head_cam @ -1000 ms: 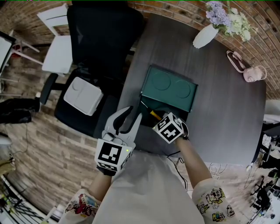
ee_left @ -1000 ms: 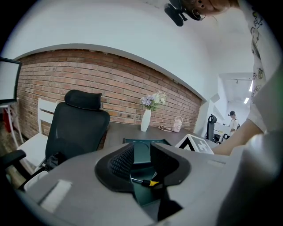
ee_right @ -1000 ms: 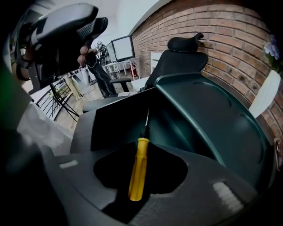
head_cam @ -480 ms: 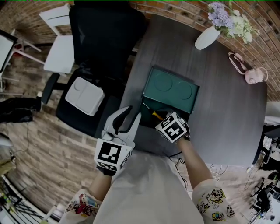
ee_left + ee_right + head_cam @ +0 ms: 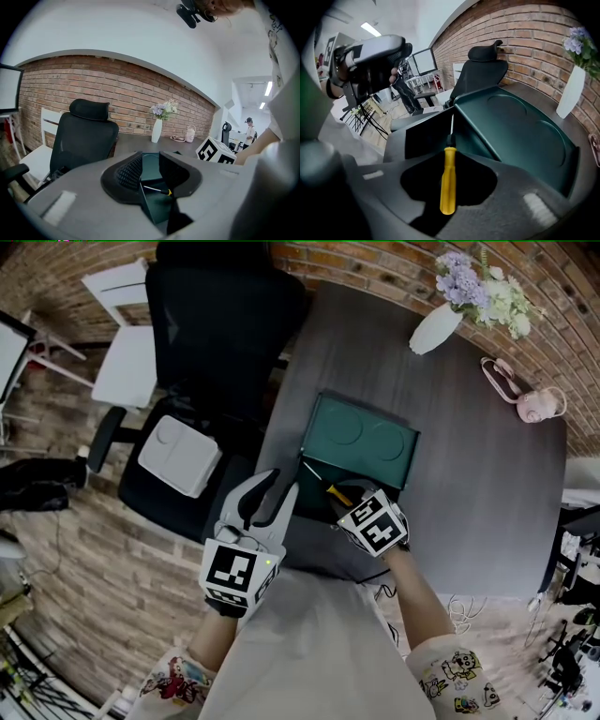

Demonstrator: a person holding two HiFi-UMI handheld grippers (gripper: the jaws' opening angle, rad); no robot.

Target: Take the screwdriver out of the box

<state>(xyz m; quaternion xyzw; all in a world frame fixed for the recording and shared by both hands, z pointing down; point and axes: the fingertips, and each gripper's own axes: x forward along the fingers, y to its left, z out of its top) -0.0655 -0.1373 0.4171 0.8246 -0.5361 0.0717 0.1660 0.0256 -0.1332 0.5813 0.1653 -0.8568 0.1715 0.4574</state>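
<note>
**Screwdriver clamped in right gripper, at the box**

Gripping the screwdriver [image 5: 449, 176] with the right gripper [image 5: 450, 164], pinched narrow on the yellow handle. Pointing the metal shaft straight ahead into the dark green box [image 5: 423, 136]. Tip close to the seam between the open compartment's wall and the raised lid [image 5: 515, 126]; two round recesses moulded into that lid.

Head view, same grip: at the box's near edge, with the handle slanting over the near left part of the compartment. Cannot tell whether lifted clear of the box's floor or touching it.

Holding the left gripper [image 5: 150, 169] just beside the box's near left corner, over the table's edge. Parted to a moderate gap, nothing clamped. Through that gap, beyond the jaws: green box wall and the screwdriver's shaft with a bit of yellow handle.

Box resting on a dark grey round table [image 5: 469, 484], toward its near left side. Well apart at the far rim: white vase [image 5: 436, 324] with pale purple and white flowers. Off the table's left side: black office chair [image 5: 220, 324].
</note>
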